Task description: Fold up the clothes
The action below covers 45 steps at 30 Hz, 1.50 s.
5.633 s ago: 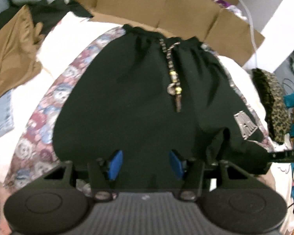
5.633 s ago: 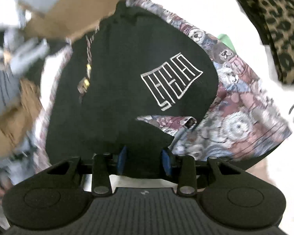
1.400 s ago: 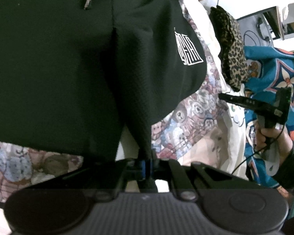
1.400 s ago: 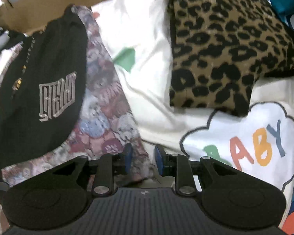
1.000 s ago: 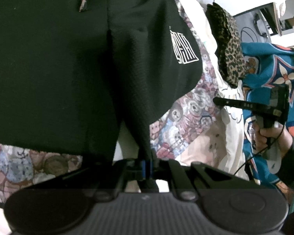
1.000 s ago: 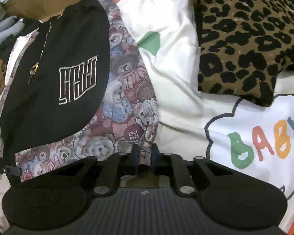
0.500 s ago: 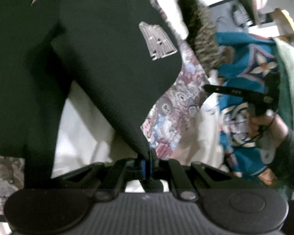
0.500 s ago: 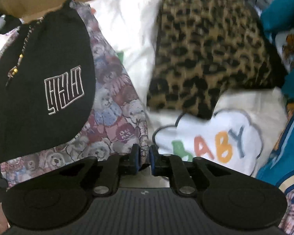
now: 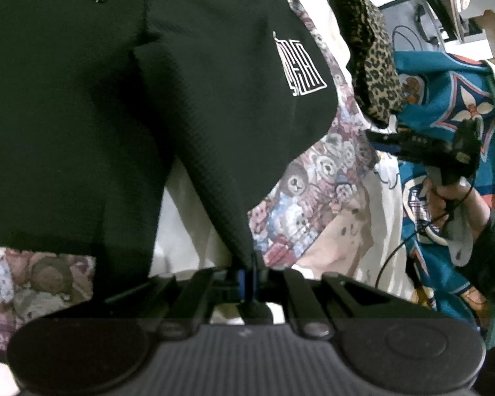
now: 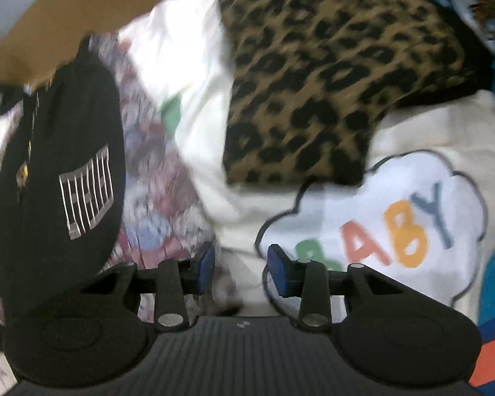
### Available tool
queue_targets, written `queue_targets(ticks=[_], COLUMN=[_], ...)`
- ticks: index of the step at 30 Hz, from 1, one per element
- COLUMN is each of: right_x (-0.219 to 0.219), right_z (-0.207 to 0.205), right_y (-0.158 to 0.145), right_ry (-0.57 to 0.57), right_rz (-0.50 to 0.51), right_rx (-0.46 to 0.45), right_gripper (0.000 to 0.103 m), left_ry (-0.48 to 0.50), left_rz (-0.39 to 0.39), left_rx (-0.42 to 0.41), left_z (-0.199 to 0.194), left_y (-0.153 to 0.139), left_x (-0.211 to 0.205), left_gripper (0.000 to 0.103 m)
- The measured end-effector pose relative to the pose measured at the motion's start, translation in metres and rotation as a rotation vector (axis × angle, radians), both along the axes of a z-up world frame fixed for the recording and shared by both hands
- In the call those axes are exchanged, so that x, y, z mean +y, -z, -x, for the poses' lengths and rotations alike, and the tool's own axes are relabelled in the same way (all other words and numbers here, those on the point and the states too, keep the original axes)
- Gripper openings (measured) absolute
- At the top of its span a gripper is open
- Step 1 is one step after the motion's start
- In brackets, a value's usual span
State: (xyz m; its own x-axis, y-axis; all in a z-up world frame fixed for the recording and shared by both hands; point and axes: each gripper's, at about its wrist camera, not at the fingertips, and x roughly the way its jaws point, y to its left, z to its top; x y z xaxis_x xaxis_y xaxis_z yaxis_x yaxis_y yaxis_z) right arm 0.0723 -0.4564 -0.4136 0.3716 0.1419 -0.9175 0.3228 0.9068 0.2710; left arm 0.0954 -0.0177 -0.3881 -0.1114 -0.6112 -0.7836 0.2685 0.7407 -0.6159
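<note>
Even indoor light, no hard shadows. The left wrist view is sharp though its black fabric swallows detail; the right wrist view is motion-blurred. Fisheye bending and dark vignetting ring both frames.

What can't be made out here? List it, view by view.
- Left wrist view: the waistband of the black shorts is cut off by the top edge; the pinched hem is hidden between the pads of the left hand-held gripper.
- Right wrist view: motion blur smears the shorts' white logo and the bear-print cloth.
- Right wrist view: the leopard-print cloth runs past the top edge.
</note>
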Motion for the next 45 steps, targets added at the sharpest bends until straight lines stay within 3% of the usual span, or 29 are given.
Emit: queue_targets(ticks=[5, 8, 10, 12, 14, 15, 16, 18, 29, 37, 45], right_x=[0.013, 0.016, 0.019, 0.023, 0.026, 0.027, 0.028, 0.028, 0.017, 0.022, 0.017], right_z=[0.002, 0.004, 0.005, 0.005, 0.007, 0.008, 0.009, 0.008, 0.008, 0.006, 0.004], right_y=[0.003, 0.005, 0.003, 0.001, -0.001, -0.001, -0.001, -0.001, -0.038, -0.008, -0.029], right_ry=[-0.053, -0.06, -0.068, -0.091, -0.11, -0.115, -0.118, -0.122, -0.095, -0.155, -0.148], right_rz=[0.006, 0.012, 0.016, 0.023, 0.02, 0.017, 0.011, 0.016, 0.174, 0.227, 0.288], right_rx=[0.008, 0.011, 0.021, 0.029, 0.031, 0.031, 0.032, 0.032, 0.003, 0.083, 0.057], right_gripper=[0.042, 0.042, 0.042, 0.04, 0.028, 0.015, 0.008, 0.005, 0.003, 0.003, 0.003], left_ry=[-0.002, -0.023, -0.033, -0.04, -0.033, -0.032, -0.031, -0.039, -0.019, 0.011, 0.075], left_rz=[-0.027, 0.001, 0.023, 0.038, 0.032, 0.02, 0.008, -0.004, -0.013, 0.016, 0.062], left_rx=[0.017, 0.031, 0.035, 0.041, 0.043, 0.045, 0.047, 0.064, 0.035, 0.057, 0.068], left_z=[-0.002, -0.003, -0.003, -0.002, 0.0, 0.001, 0.002, 0.002, 0.006, 0.007, 0.009], left_y=[-0.001, -0.005, -0.008, -0.008, -0.005, -0.002, 0.001, 0.005, -0.009, 0.0, 0.003], left_x=[-0.004, -0.003, -0.003, -0.004, -0.008, -0.01, -0.012, -0.01, 0.007, 0.003, -0.016], left_gripper=[0.012, 0.019, 0.034, 0.042, 0.041, 0.037, 0.024, 0.007, 0.002, 0.001, 0.001])
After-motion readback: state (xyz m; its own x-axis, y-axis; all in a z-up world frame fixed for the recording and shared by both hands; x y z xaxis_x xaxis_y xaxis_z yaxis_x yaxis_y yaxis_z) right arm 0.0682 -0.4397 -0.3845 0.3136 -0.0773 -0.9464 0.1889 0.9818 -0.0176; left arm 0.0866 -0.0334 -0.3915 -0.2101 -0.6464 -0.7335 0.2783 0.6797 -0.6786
